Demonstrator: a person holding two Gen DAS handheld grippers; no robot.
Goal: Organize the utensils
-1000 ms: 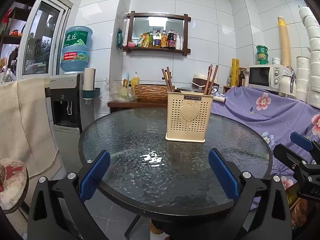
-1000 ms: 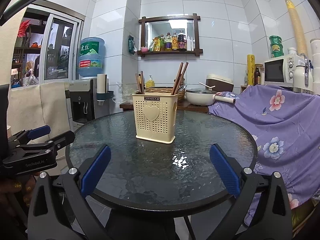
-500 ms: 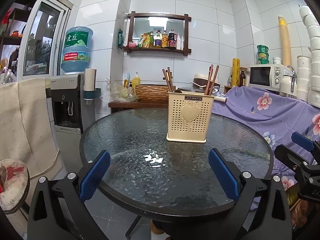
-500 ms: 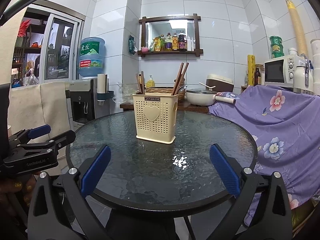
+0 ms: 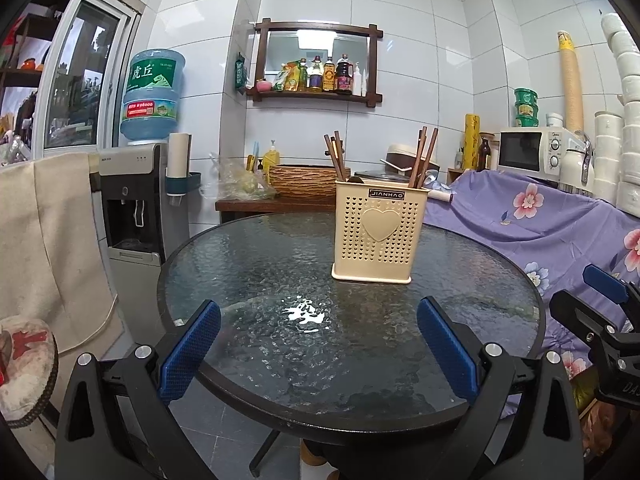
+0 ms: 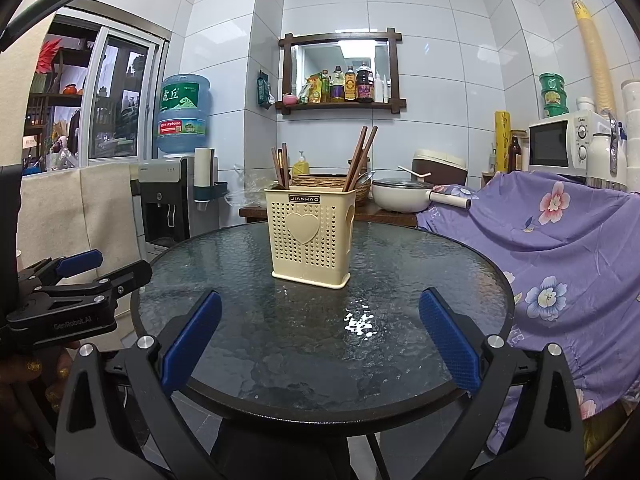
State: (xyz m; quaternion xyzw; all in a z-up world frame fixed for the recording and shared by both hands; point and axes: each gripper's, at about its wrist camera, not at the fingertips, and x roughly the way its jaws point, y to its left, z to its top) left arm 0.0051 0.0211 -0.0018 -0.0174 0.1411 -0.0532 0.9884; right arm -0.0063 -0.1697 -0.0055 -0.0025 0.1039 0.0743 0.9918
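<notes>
Both your left tool [image 5: 318, 350] and right tool [image 6: 320, 350] hang spread wide and empty at the tabletop's [image 5: 248, 264] near edge, with the utensil holder [image 5: 376, 236] and its upright chopsticks [image 5: 424, 158] straight ahead toward the far edge, about equally near to each.

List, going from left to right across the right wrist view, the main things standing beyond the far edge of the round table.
Window → water dispenser with its blue bottle → dark wooden wall shelf of bottles → white lidded pot → yellow roll → microwave → purple floral cloth's right end.
</notes>
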